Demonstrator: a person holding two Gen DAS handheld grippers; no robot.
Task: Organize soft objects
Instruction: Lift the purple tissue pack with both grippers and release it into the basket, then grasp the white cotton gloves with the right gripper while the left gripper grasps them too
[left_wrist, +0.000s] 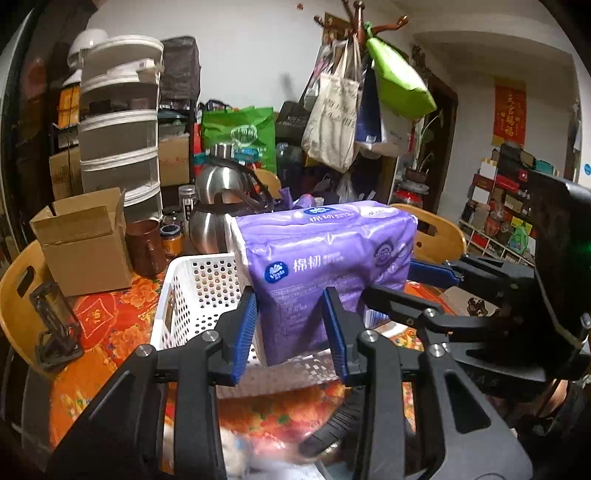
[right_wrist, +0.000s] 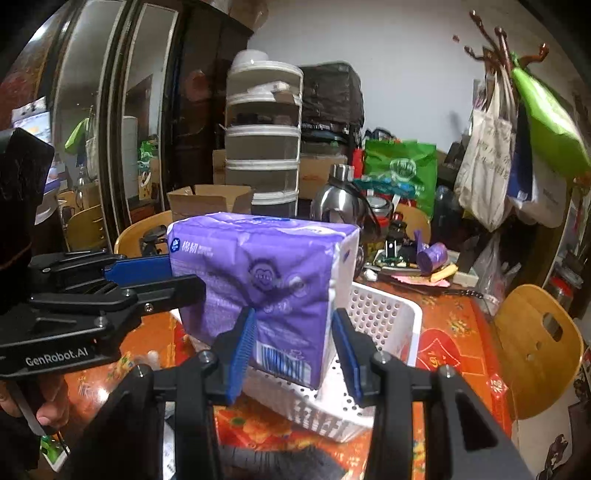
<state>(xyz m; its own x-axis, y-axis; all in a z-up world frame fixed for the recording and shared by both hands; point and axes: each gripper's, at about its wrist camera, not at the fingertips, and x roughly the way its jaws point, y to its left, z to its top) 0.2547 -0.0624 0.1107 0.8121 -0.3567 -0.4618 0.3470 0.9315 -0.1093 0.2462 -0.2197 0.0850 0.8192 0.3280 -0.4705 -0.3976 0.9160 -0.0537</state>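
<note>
With both the left gripper (left_wrist: 291, 328) and right gripper (right_wrist: 295, 343) fingers clamped on the purple tissue pack (left_wrist: 325, 266), we keep it level and lower it squarely into the white basket (left_wrist: 199, 280).

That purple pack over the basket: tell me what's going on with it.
A person is working two handheld grippers on the purple tissue pack. The left gripper and the right gripper each clamp one end of it, so both share the load. The pack hangs above the white perforated basket on the floral-covered table, its lower edge over the basket's inside. It has not been let go.
</note>
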